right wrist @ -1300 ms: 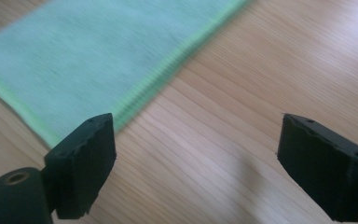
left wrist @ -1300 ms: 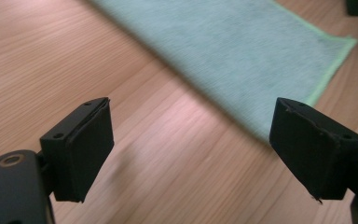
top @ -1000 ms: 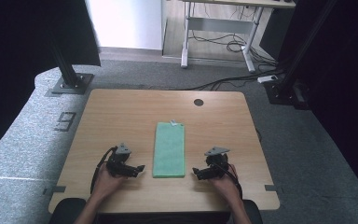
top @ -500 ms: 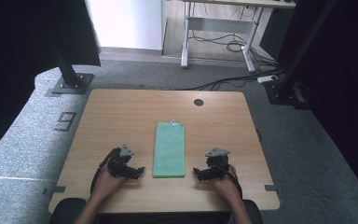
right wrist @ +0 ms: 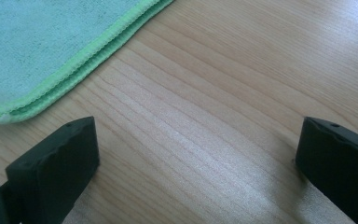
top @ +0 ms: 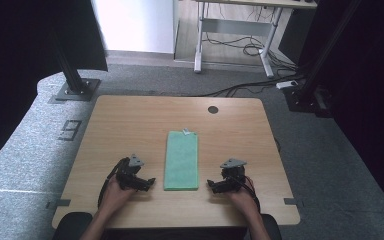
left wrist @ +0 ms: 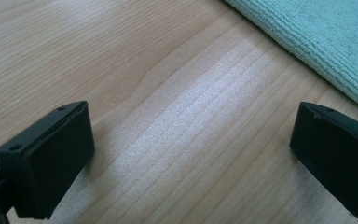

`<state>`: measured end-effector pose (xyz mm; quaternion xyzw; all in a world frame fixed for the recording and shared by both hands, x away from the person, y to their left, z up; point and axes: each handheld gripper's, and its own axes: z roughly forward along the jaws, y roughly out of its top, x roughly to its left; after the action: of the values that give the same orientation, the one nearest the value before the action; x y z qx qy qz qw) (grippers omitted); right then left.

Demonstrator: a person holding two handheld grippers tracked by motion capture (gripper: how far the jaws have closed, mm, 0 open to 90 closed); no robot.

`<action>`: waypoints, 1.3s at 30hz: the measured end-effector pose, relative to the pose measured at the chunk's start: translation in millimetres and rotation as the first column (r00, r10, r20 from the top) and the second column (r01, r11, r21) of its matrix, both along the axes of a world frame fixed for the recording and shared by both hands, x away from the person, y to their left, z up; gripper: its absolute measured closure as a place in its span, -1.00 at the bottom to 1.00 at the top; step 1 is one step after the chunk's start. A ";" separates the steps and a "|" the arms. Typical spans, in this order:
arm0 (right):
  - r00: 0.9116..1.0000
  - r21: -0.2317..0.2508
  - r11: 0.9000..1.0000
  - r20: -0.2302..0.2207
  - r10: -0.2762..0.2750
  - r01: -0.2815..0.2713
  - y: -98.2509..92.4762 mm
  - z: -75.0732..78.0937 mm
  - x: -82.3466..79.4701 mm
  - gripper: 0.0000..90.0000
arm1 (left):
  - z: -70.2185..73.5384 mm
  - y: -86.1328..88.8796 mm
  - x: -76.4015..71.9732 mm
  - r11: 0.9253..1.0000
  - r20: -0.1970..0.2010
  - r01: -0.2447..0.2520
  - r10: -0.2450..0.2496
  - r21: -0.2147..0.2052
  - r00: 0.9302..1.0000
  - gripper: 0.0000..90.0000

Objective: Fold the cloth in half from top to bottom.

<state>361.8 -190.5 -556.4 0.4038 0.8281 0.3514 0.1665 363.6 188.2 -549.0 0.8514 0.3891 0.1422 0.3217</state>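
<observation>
Hidden or cut off: in the left gripper view the green towel [left wrist: 317, 42] runs off the top and right edges, so its corner nearest the claw cannot be seen. In the right gripper view the towel [right wrist: 42, 46] is cut by the top and left edges. In the high view both forearms leave the bottom edge.
Small tag: a pale tab at the towel's far end is too small to read.
Left claw [top: 150, 182]: spread wide, bare wood between its jaws, nothing pinched. Its jaws have just been opening wider.
Right claw [top: 214, 185]: spread wide over bare wood, nothing pinched.
Since earlier: towel lies where it lay, and both hands rest at the same spots.
Towel: folded into a long strip, flat on the worktop [top: 130, 125], midway between the two claws, near both yet touching neither.
Containers: the worktop carries the towel alone.
</observation>
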 end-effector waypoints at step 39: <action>0.999 -0.025 0.999 -0.026 0.043 -0.043 58.3 4.5 19.9 -1.00 | 16.1 -50.2 71.0 0.999 0.027 -0.039 0.040 -0.033 0.999 -1.00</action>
<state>381.8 -132.2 -551.9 0.3883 0.8430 0.3392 0.1532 434.5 138.0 -532.9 0.8363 0.4034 0.1540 0.3379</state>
